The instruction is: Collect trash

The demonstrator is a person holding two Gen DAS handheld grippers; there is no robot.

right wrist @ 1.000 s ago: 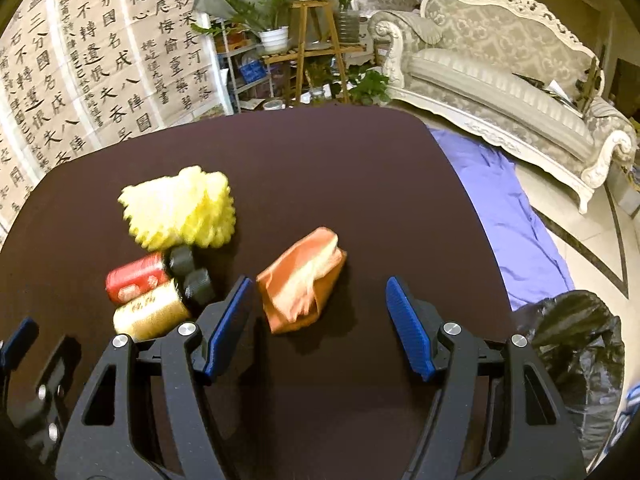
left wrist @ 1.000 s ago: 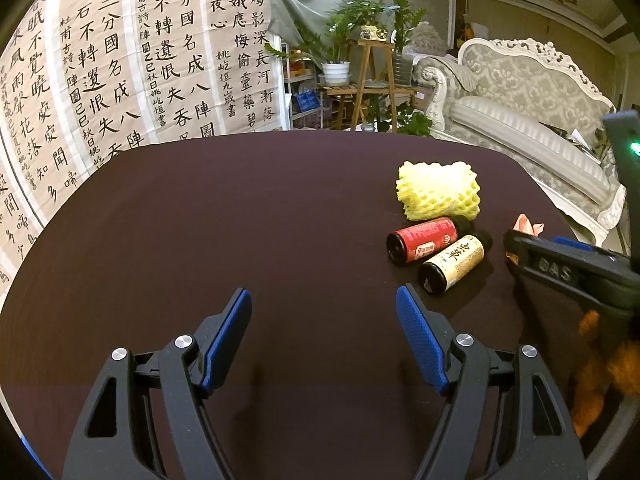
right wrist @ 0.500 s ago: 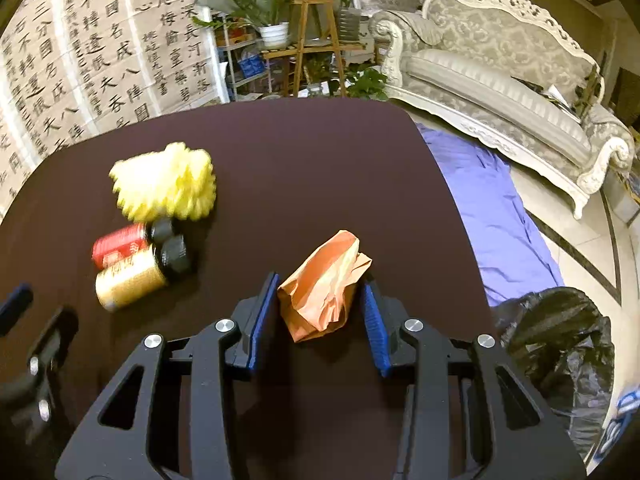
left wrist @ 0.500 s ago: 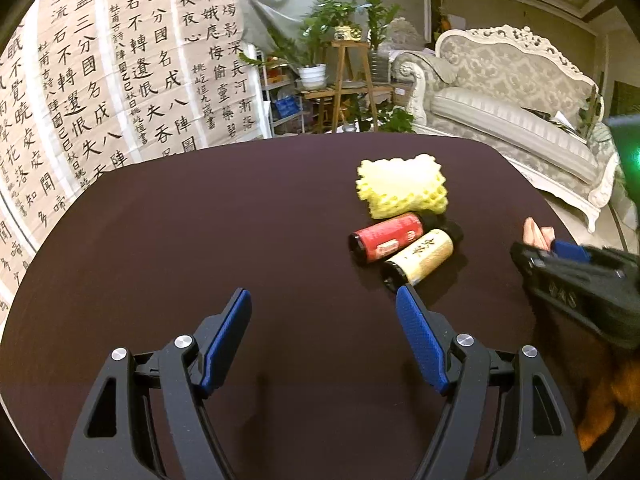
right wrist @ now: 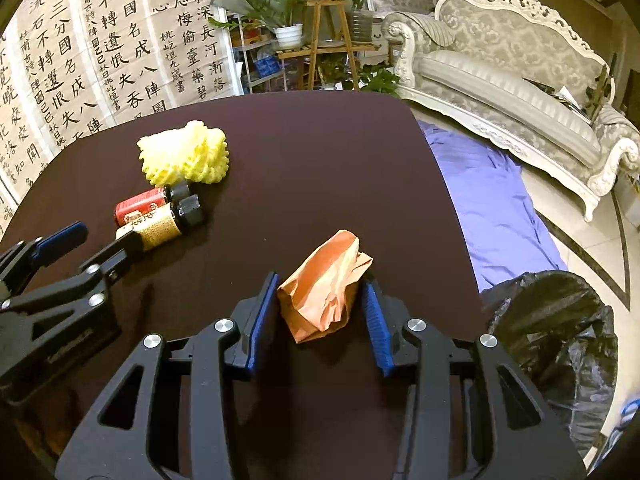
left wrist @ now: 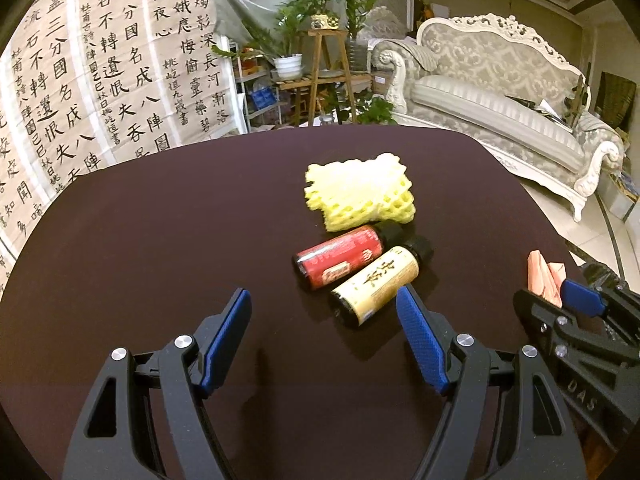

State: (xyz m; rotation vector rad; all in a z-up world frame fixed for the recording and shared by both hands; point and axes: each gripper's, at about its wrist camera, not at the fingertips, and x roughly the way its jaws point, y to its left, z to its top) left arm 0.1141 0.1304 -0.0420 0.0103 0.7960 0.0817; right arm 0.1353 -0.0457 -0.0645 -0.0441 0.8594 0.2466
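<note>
The right gripper (right wrist: 322,316) is pinching a crumpled orange paper bag (right wrist: 326,286) near the right edge of the dark table (right wrist: 320,152); its jaws are opening slightly, yet both blue pads are touching the bag's sides. The left gripper (left wrist: 324,334) is hovering with jaws spread wide and nothing between them, its right fingertip just beside a yellow-labelled bottle (left wrist: 376,284). That bottle is lying side by side with a red-labelled bottle (left wrist: 340,260), touching it. Just beyond them, a yellow foam net (left wrist: 360,194) is resting on the tabletop. Off the table's right side, a black trash bag (right wrist: 560,332) is sitting on the floor beside a purple cloth (right wrist: 488,196).
</note>
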